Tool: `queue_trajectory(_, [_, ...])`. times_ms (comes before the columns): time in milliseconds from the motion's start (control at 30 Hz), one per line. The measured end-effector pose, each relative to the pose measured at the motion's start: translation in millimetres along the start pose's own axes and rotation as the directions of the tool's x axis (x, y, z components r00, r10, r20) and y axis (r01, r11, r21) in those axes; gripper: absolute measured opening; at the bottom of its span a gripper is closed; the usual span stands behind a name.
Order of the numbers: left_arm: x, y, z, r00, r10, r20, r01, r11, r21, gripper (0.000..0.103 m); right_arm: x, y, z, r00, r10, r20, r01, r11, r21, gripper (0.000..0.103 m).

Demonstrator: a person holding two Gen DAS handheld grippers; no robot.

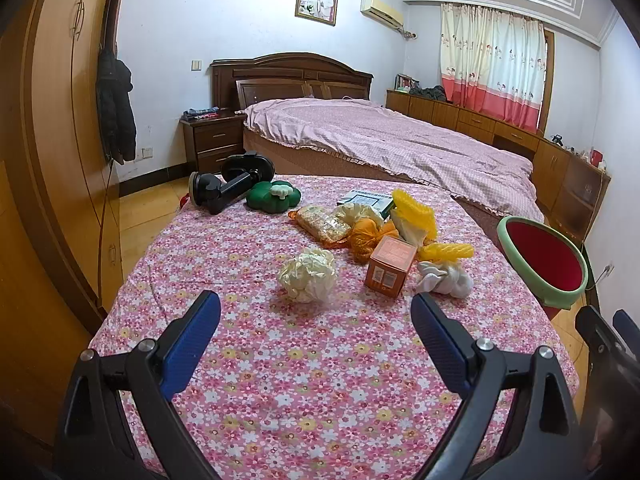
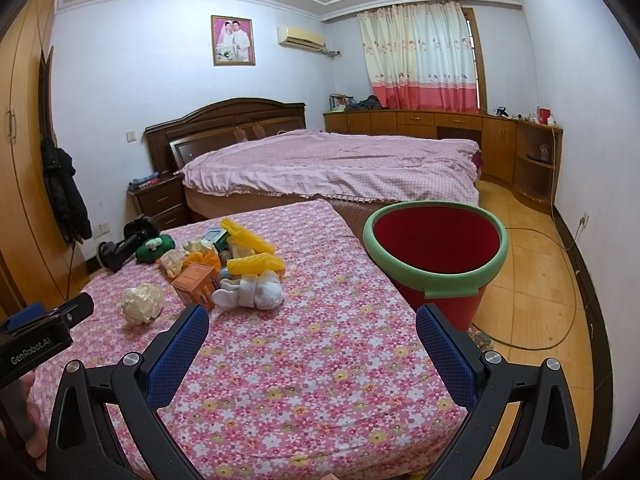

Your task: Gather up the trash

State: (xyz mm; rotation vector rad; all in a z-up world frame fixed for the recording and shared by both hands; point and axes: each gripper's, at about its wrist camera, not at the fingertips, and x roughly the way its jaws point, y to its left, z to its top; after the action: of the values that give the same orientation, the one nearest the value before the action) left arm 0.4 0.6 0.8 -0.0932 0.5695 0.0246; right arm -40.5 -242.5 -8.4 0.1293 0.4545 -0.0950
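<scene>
A crumpled white paper ball [image 1: 307,276] [image 2: 142,303] lies on the pink flowered cloth, just ahead of my left gripper [image 1: 316,312], which stands open and empty. Beyond it sit an orange box [image 1: 390,266] [image 2: 197,283], rolled white socks [image 1: 442,278] [image 2: 252,290], yellow foam netting [image 1: 414,210] [image 2: 256,265], an orange net bag [image 1: 364,240] and a snack packet [image 1: 324,224]. A red bin with a green rim [image 2: 436,240] [image 1: 544,260] stands on the floor at the table's right edge. My right gripper [image 2: 312,322] is open and empty, hovering over the cloth near the bin.
A black suction mount [image 1: 236,180] and a green clover-shaped case [image 1: 274,196] rest at the table's far left. A bed with a pink cover [image 2: 332,164] lies behind. A wardrobe [image 1: 60,120] lines the left. A cable [image 2: 568,300] runs over the wooden floor at right.
</scene>
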Motion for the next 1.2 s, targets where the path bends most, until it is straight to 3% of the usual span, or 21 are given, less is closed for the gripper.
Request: queue_trajectory(1200, [-1.0,2.7,1.1,1.000,0.000,0.001,0.000,1.000,-0.005,0.096,-2.4,-3.6,2.6,1.000,-0.004,-0.006,0.004,1.000,0.006,0.103])
